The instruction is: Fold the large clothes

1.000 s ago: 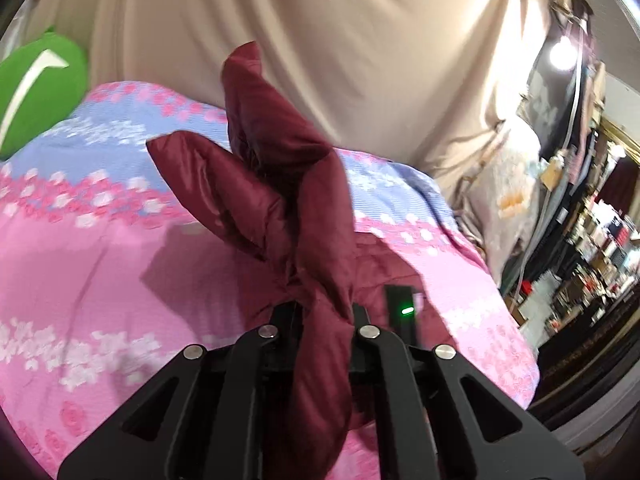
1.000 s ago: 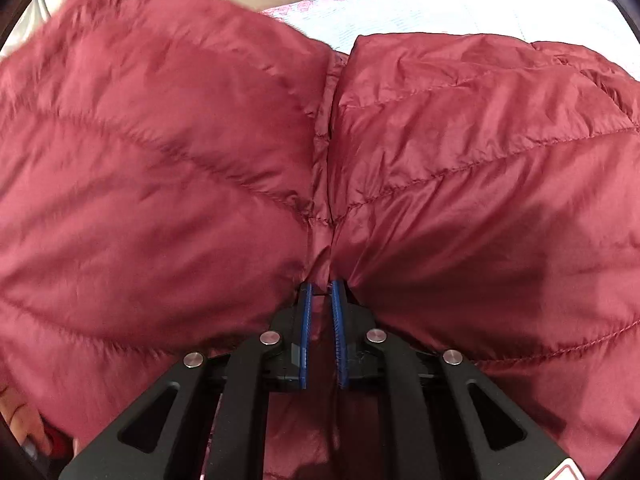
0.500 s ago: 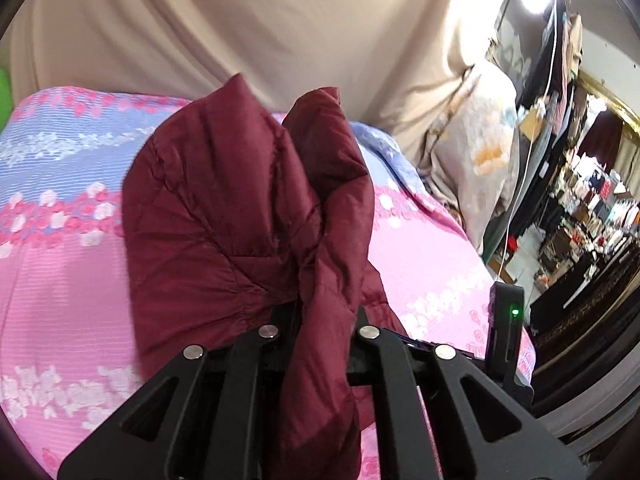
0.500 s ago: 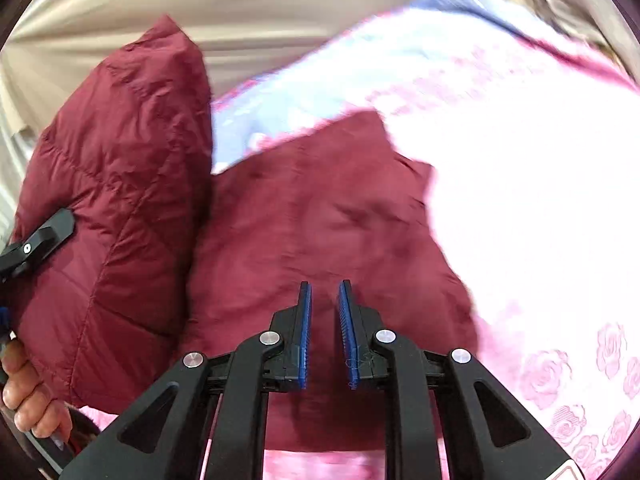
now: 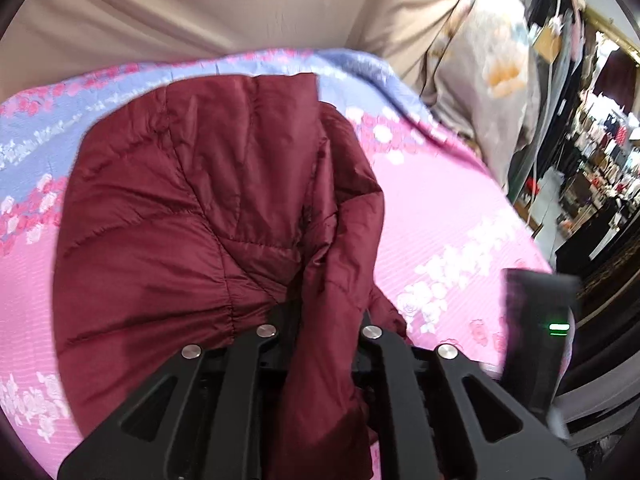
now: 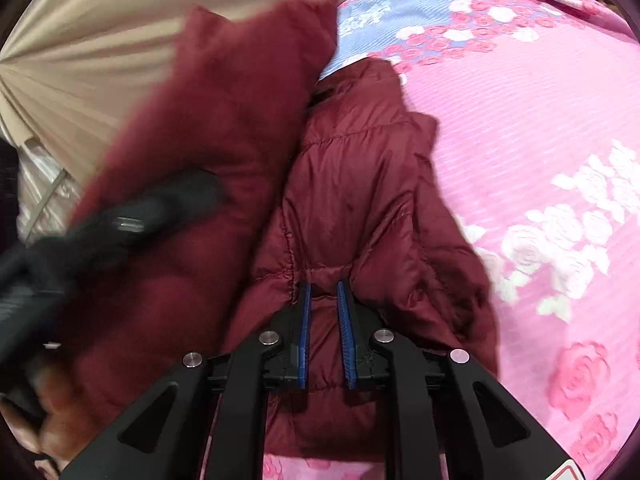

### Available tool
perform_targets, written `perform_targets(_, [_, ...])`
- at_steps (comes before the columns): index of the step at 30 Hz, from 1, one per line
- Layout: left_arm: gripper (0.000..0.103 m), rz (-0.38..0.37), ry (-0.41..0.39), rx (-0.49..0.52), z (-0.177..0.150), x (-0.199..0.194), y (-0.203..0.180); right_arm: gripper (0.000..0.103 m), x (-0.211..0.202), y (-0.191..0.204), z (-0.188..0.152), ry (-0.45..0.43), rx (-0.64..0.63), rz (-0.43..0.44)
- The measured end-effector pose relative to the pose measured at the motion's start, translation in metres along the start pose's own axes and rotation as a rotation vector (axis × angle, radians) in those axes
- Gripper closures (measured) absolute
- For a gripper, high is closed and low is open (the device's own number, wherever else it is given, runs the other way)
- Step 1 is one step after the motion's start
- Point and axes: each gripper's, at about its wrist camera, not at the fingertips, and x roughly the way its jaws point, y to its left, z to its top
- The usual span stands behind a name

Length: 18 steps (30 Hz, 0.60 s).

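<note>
A dark red quilted puffer jacket [image 5: 192,208] lies bunched on the pink and blue floral bed cover [image 5: 440,216]. My left gripper [image 5: 320,320] is shut on a thick fold of the jacket, which fills the gap between its fingers and hangs over them. In the right wrist view the jacket [image 6: 360,200] lies below my right gripper [image 6: 322,288], whose blue-padded fingers stand a little apart with nothing between them. The left gripper [image 6: 120,220] shows blurred at the left of that view, against a raised part of the jacket.
A beige curtain [image 5: 200,8] hangs behind the bed. A floral pillow or cloth [image 5: 488,80] leans at the bed's far right corner. Cluttered shelves [image 5: 592,184] stand beyond the right edge. The bed cover [image 6: 540,160] stretches right of the jacket.
My right gripper has let go of the jacket and pulled back above it. My left gripper has lowered its held fold, and the jacket has spread out over the bed.
</note>
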Motion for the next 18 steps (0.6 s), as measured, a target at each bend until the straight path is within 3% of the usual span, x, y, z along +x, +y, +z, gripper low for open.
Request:
perform_targets(5, [0.081,0.018,0.03,0.018,-0.006,0.02,-0.007,0.085,-0.042,-0.015,-0.006,-0.072,0.025,-0.04])
perform_targets(7, [0.059,-0.002,0.042,0.014,-0.008,0.026,-0.007,0.083,-0.06,-0.018,-0.011,-0.103,0.029,-0.058])
perform_targets(11, [0.041,-0.084,0.018,0.007,-0.009,0.013,-0.01,0.076,-0.092,-0.014,-0.015,-0.175,0.018,-0.092])
perform_targets(14, [0.032,-0.173,-0.063,-0.03,-0.005,-0.033,0.001,0.066,-0.116,-0.005,-0.014,-0.24,-0.02,-0.117])
perform_targets(16, [0.017,-0.243,-0.165,-0.086,-0.004,-0.08,0.021,0.055,-0.131,0.002,-0.014,-0.28,-0.057,-0.104])
perform_targets(18, [0.012,-0.229,-0.269,-0.136,-0.008,-0.12,0.047,0.045,-0.139,0.019,-0.018,-0.303,-0.115,-0.068])
